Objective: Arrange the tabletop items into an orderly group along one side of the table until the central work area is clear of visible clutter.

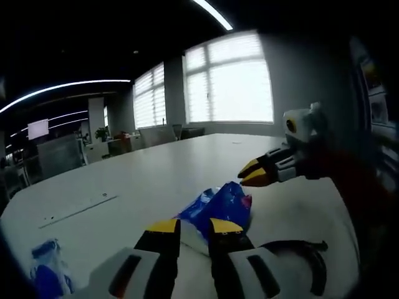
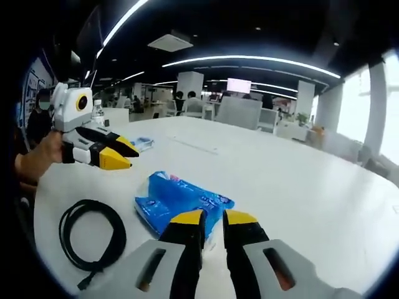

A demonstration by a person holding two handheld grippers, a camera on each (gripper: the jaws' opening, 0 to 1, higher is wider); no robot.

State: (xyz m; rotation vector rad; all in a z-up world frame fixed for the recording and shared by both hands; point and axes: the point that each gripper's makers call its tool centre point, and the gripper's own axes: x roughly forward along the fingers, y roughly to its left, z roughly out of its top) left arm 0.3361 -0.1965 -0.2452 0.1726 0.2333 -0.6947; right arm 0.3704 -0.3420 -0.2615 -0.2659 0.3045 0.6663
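A crumpled blue plastic packet (image 1: 225, 203) (image 2: 177, 199) lies on the white table (image 1: 156, 174) (image 2: 299, 187) between my two grippers. My left gripper (image 1: 194, 227) hovers just short of the packet's near edge, jaws almost together with nothing between them. It also shows in the right gripper view, held by a hand, as the left gripper (image 2: 124, 156) beyond the packet's left end. My right gripper (image 2: 214, 219) sits at the packet's opposite edge, jaws close and gripping nothing. The left gripper view has the right gripper (image 1: 252, 174) just behind the packet.
A coiled black cable (image 2: 93, 233) (image 1: 305, 255) lies beside the packet near the table edge. A smaller blue-and-white packet (image 1: 47, 268) (image 2: 142, 143) and a long pale strip (image 1: 78, 210) (image 2: 193, 144) lie farther out. A bottle (image 2: 96, 113) stands behind. Chairs line the far side.
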